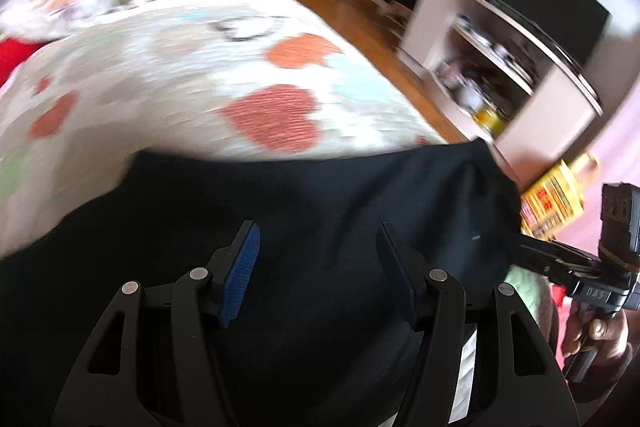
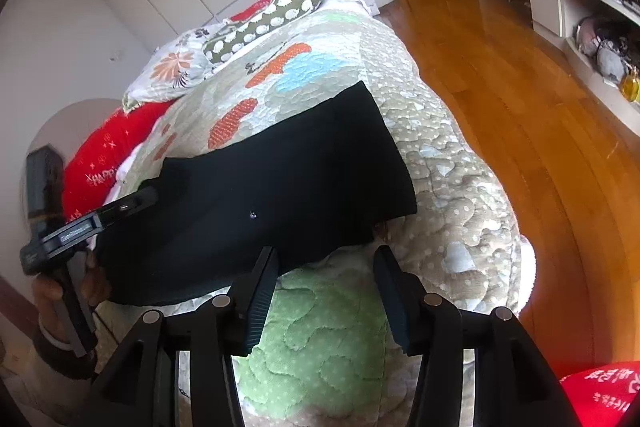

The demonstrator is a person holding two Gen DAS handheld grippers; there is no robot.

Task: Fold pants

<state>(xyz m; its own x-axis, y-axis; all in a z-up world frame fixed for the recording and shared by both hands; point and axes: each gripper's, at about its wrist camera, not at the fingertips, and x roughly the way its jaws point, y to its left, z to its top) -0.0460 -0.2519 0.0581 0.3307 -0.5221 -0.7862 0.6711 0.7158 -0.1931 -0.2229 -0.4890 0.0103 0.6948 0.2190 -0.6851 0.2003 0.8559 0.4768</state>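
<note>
On the quilted bedspread with orange hearts and pale blue patches [image 2: 440, 155], black fabric pants [image 2: 280, 187] lie flat as a broad folded band, running from 8 o'clock to 1 o'clock in the right wrist view. Near edge of the pants sits just beyond the right gripper [image 2: 326, 291] fingertips; that gripper is spread wide, nothing between its fingers, green quilt patch showing in the gap. Can't tell if the tips touch the cloth.

Left gripper [image 1: 318, 271] also spread wide, blue ribbed pad [image 1: 240, 275] visible on its left finger. Pants [image 1: 300, 195] fill the lower half of the left wrist view, directly under and ahead of both fingers; nothing pinched. That frame is motion-blurred, so contact with the fabric is unclear.

Left gripper body shows at 9 o'clock in the right view, over the pants' left end. Right gripper body at 3 o'clock in the left view, at the pants' right edge.

Green bolster pillow with white dots [image 2: 264, 19] at 11 o'clock, red cushion [image 2: 108, 155] at 9 o'clock, wooden floor [image 2: 500, 87] at 2 o'clock.
</note>
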